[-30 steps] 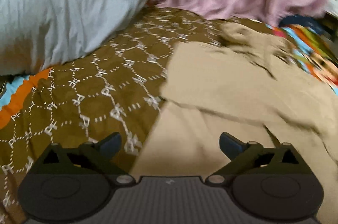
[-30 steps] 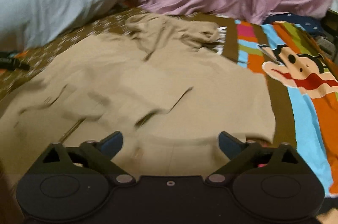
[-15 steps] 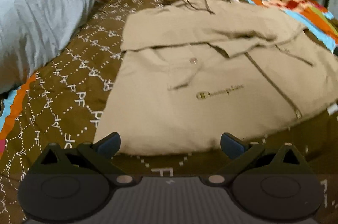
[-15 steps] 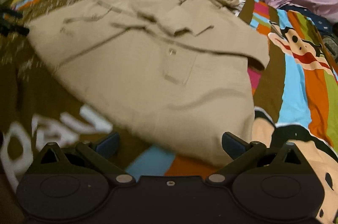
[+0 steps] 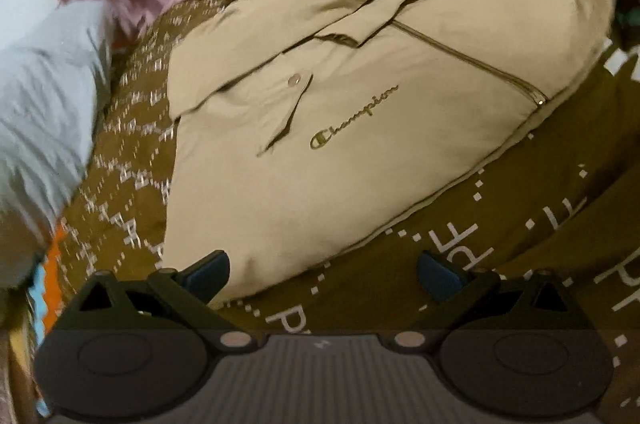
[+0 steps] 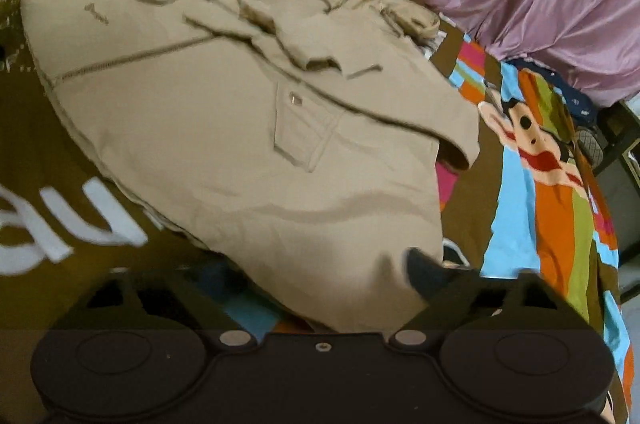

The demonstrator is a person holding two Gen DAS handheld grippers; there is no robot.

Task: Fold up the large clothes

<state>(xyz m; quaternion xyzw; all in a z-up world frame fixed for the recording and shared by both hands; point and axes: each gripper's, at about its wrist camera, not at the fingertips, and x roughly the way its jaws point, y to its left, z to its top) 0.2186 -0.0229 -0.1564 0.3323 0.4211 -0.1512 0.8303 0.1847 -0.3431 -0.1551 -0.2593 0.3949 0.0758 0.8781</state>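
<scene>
While my left tongs (image 5: pixel 322 270) gape empty at the jacket's (image 5: pixel 360 128) hem on the bed (image 5: pixel 500 244), my right tongs (image 6: pixel 320 274) straddle its blurred corner, spread wide; contact is unclear.

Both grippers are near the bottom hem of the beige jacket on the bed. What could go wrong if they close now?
1. The left gripper is open mostly over the brown blanket; only its left finger overlaps the beige jacket, so it may pinch blanket or miss.
2. The right gripper is open over the hem corner; it might catch one layer only.
3. The sleeves lie loosely folded across the chest and could slide off when the hem lifts.
</scene>
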